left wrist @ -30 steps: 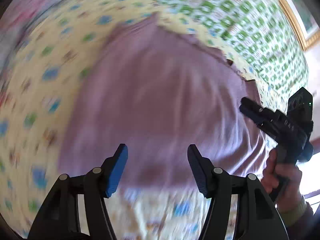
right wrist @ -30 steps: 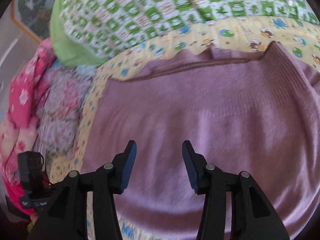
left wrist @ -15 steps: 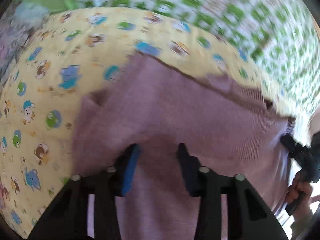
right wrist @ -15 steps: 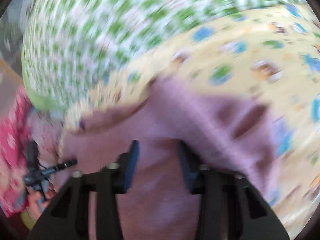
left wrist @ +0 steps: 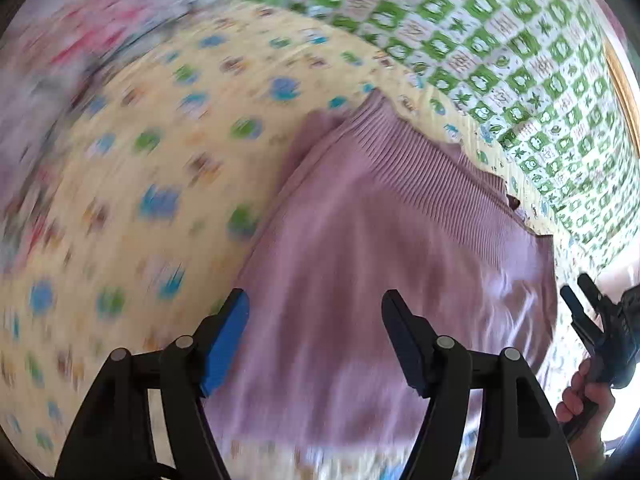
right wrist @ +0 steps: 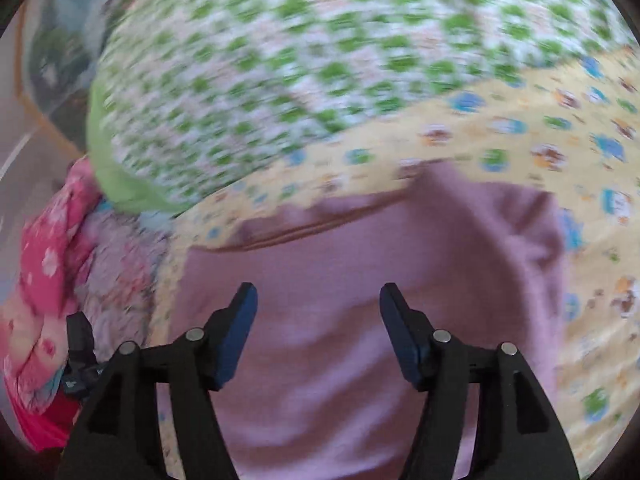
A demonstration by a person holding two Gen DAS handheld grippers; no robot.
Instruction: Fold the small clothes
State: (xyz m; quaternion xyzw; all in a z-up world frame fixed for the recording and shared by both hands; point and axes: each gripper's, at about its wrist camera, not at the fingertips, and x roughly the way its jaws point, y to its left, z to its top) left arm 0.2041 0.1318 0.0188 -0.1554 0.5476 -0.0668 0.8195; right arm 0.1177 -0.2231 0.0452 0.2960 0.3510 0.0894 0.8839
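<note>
Both grippers hang over the mauve knitted garment point(left wrist: 400, 248), each with its jaws opening and nothing between them: your left gripper point(left wrist: 316, 340) shows only flat knit in the gap, and your right gripper point(right wrist: 318, 334) likewise. The garment lies spread on the yellow cartoon-print sheet point(left wrist: 168, 168), directly beneath and ahead of both tools; its ribbed band point(left wrist: 420, 168) runs along the edge farthest from your left gripper, and the green checked quilt point(left wrist: 500, 48) lies beyond that. In the left wrist view your right hand point(left wrist: 588, 396) sits at the far right, beside the garment's edge. The step in hand reads as the release that ends 1 fold, with the cloth laid down and both tools free. The next move probably calls for 2 fresh grips on an outer edge, taken low enough to pinch only the layers you mean to carry across. Motion blur hides finer wrinkles.
</note>
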